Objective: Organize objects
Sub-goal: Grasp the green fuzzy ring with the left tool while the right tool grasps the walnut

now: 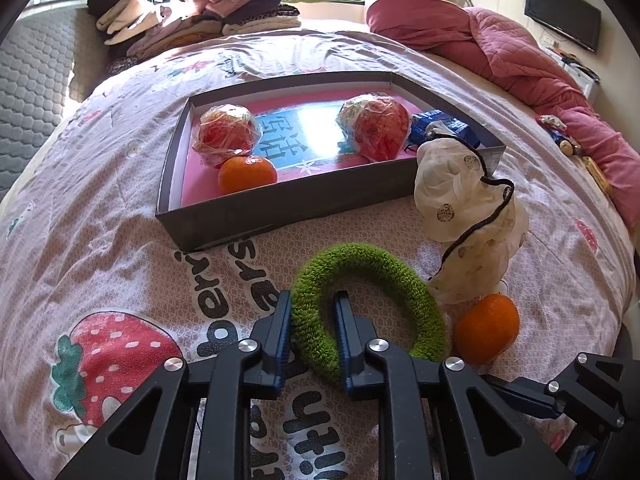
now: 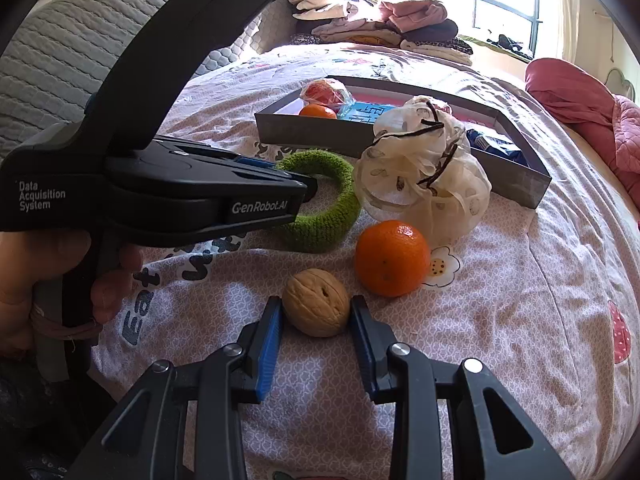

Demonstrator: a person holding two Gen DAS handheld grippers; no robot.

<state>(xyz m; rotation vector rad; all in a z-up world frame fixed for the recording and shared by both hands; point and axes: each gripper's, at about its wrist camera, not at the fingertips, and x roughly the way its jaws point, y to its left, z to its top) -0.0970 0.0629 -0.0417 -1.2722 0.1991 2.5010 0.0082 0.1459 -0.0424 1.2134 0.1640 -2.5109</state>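
- Left hand-held gripper (image 1: 311,320) pinches the green ring (image 1: 372,304) lying on the bed (image 1: 120,240), before the box (image 1: 280,208).
- Right hand-held gripper (image 2: 317,320) clamps the walnut (image 2: 316,302), beside an orange (image 2: 392,258).

My bed (image 1: 120,208) wears a pink strawberry-print sheet. On it, far side, sits a grey box (image 1: 280,204); nearer me lie a green knitted ring (image 1: 400,276), a cream pouch (image 1: 468,200), an orange (image 1: 486,330) and a walnut (image 2: 316,302). Folded clothes (image 1: 192,12) and a pink quilt (image 1: 500,48) lie beyond.
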